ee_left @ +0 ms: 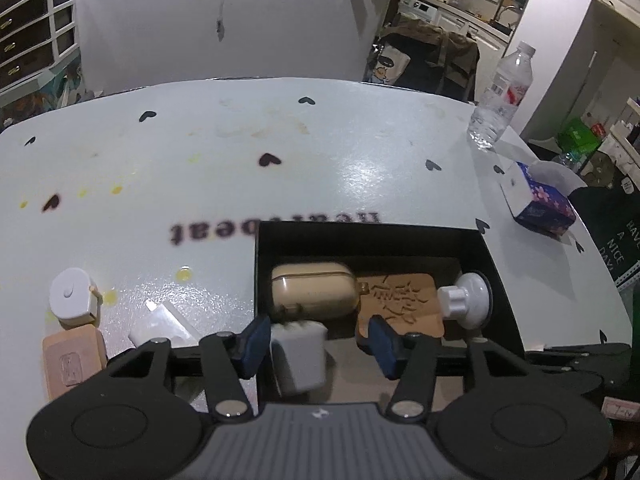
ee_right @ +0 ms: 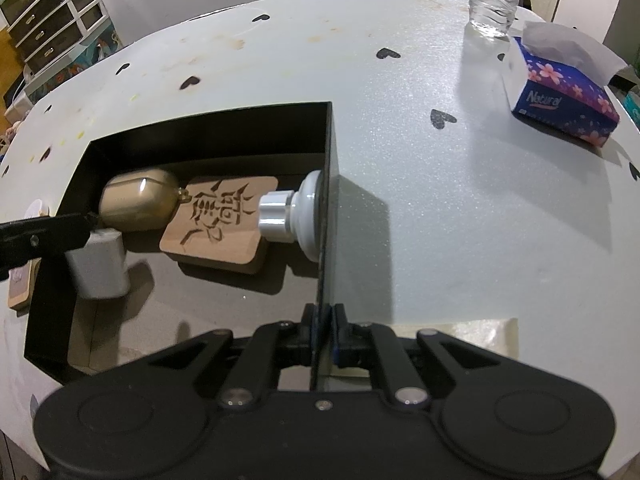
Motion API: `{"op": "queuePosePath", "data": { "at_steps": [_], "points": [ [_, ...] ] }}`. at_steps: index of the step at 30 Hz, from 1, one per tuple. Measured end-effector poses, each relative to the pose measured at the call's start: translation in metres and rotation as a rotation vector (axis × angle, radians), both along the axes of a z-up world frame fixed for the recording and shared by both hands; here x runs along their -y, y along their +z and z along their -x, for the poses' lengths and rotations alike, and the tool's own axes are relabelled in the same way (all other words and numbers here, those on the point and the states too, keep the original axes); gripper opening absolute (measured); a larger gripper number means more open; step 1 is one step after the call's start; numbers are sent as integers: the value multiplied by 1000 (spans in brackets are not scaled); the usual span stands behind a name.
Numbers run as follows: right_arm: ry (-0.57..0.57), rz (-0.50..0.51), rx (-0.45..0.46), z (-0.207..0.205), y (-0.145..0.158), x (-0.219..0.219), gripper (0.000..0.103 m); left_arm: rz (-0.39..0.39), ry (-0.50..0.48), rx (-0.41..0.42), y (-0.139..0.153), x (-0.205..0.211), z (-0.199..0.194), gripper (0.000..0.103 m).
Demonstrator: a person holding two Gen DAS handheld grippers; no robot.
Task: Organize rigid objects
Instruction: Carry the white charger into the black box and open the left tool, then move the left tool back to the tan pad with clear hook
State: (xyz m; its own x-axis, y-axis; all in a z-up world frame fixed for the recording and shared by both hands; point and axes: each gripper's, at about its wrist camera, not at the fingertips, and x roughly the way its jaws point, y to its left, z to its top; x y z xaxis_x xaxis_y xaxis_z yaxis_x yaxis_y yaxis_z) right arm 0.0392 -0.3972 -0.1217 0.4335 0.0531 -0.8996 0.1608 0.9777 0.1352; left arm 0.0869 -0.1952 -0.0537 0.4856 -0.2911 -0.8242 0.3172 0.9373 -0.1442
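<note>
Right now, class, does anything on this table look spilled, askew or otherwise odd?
Yes. Yellow spots and faint brownish stains mark the white table, like dried spills. The grey block, motion-blurred, sits tilted between the open left gripper fingers over the black box.

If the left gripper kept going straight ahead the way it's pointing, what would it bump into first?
Probably the gray block, which sits blurred between the open left gripper's fingers, over the black box. Past it lie the beige case and the carved wooden tag. Depth is hard to judge here.
</note>
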Motion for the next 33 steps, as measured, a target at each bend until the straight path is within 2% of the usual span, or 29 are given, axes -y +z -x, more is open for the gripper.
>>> {"op": "queuePosePath", "data": {
  "at_steps": [5, 9, 14, 24, 33],
  "points": [
    [-1, 0, 0, 1, 0, 1, 8, 1, -14, -7, 1, 1, 2, 62],
    [-1, 0, 0, 1, 0, 1, 8, -4, -28, -8, 4, 2, 5, 72],
    [-1, 0, 0, 1, 0, 1, 8, -7, -24, -12, 6, 0, 8, 76],
    [-1, -1, 1, 0, 0, 1, 8, -12, -41, 5, 15, -2, 20, 101],
    [-1, -3, 1, 0, 1, 0, 8, -23, -61, 23, 26, -4, 36, 103]
  ]
}}
